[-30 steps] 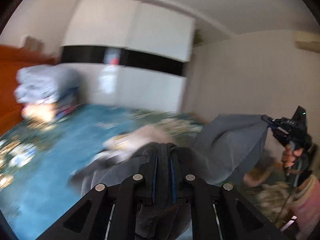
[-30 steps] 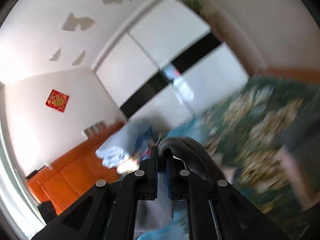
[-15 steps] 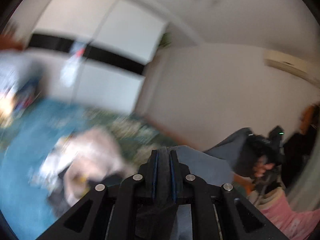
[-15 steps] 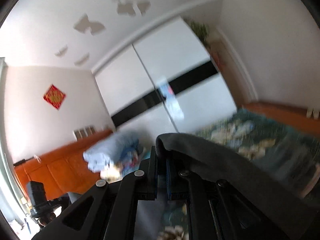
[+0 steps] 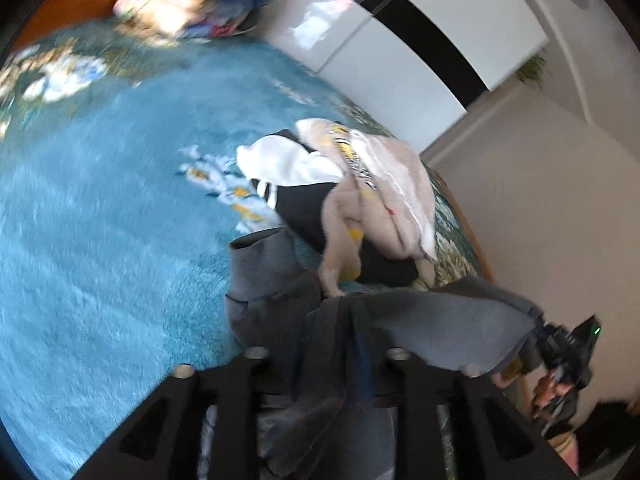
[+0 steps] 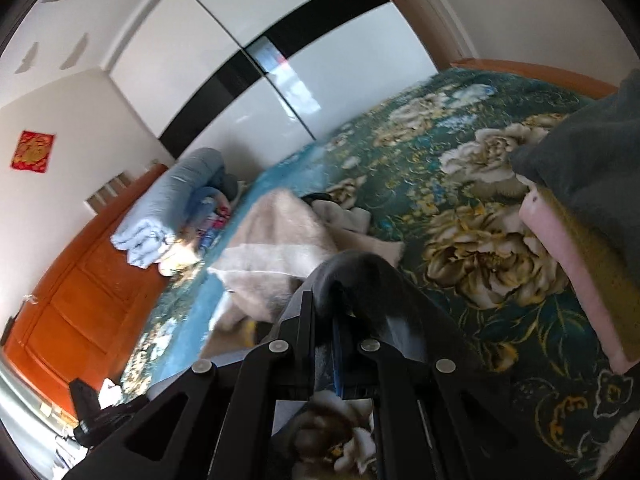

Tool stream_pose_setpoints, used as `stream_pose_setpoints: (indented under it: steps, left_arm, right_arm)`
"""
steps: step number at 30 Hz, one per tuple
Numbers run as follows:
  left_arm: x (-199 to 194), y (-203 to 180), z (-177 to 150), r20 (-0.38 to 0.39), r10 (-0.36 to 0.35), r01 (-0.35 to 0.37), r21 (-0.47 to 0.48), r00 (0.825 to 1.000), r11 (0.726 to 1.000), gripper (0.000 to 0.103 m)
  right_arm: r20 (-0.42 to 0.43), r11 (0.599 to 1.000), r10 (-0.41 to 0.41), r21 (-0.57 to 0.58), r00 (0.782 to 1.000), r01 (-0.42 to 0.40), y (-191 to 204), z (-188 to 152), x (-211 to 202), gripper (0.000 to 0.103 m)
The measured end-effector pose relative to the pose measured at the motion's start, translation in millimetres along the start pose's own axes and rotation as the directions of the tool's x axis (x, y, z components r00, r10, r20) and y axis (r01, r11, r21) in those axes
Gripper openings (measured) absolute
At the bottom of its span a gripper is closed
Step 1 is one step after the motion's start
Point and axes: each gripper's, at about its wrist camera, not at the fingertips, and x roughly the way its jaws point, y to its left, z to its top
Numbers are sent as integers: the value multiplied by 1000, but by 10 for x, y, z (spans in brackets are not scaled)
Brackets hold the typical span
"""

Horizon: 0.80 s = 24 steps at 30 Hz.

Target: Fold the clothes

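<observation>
A grey garment (image 5: 436, 320) is stretched between both grippers above the bed. My left gripper (image 5: 344, 312) is shut on one part of it, and a grey sleeve (image 5: 260, 264) hangs down to the blue blanket. My right gripper (image 6: 334, 300) is shut on another part of the grey garment (image 6: 356, 276); it also shows in the left wrist view (image 5: 560, 344) at the lower right, held by a hand. The fingertips of both grippers are hidden in the cloth.
A heap of beige, white and black clothes (image 5: 352, 188) lies on the blue blanket (image 5: 100, 220); it shows in the right wrist view (image 6: 276, 236) too. Folded bedding (image 6: 168, 212) is stacked by the orange headboard (image 6: 80, 292). A pink-edged pile (image 6: 568, 248) lies on the floral bedspread (image 6: 460, 200).
Both grippers have swung downward from facing the wall and ceiling to facing the bed, carrying the grey garment with them. Both stay shut on it.
</observation>
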Motion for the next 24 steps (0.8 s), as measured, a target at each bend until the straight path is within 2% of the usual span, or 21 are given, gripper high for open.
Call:
stream_pose_setpoints:
  steps: [1, 6, 9, 12, 15, 18, 20, 22, 24]
  left_arm:
    - [-78, 14, -20, 21, 10, -10, -2, 1000, 1000, 63]
    - [-643, 55, -414, 113, 48, -49, 7, 992, 999, 72]
    - [-721, 141, -777, 102, 12, -8, -33, 995, 999, 77]
    - [-550, 185, -1045, 30, -50, 52, -78, 998, 996, 77]
    - [-263, 225, -1123, -11, -97, 94, -139, 995, 986, 77]
    - [-15, 380, -1127, -2, -138, 133, -260, 990, 956, 75]
    - [70, 471, -1154, 16, -175, 171, -333, 984, 927, 75]
    - [98, 510, -1183, 32, -197, 194, -376, 980, 906, 61]
    - [77, 485, -1197, 41, -195, 196, -381, 980, 904, 55]
  right_arm:
    - [-4, 1000, -13, -6, 1000, 13, 4, 11, 25, 7]
    - [-21, 998, -59, -32, 998, 59, 15, 73, 106, 7]
    - [-25, 998, -58, -19, 998, 58, -49, 62, 117, 7]
    - [-38, 999, -52, 8, 998, 52, -123, 22, 122, 7]
    - [-47, 998, -48, 28, 998, 49, -168, -17, 78, 7]
    - [-46, 999, -47, 26, 998, 48, -188, -38, 2, 7]
    - [-45, 998, -57, 14, 997, 57, -191, -51, -60, 7]
    - [-46, 998, -63, 11, 997, 63, -209, -56, -93, 7]
    - [-45, 998, -58, 24, 997, 59, -228, -60, -115, 7]
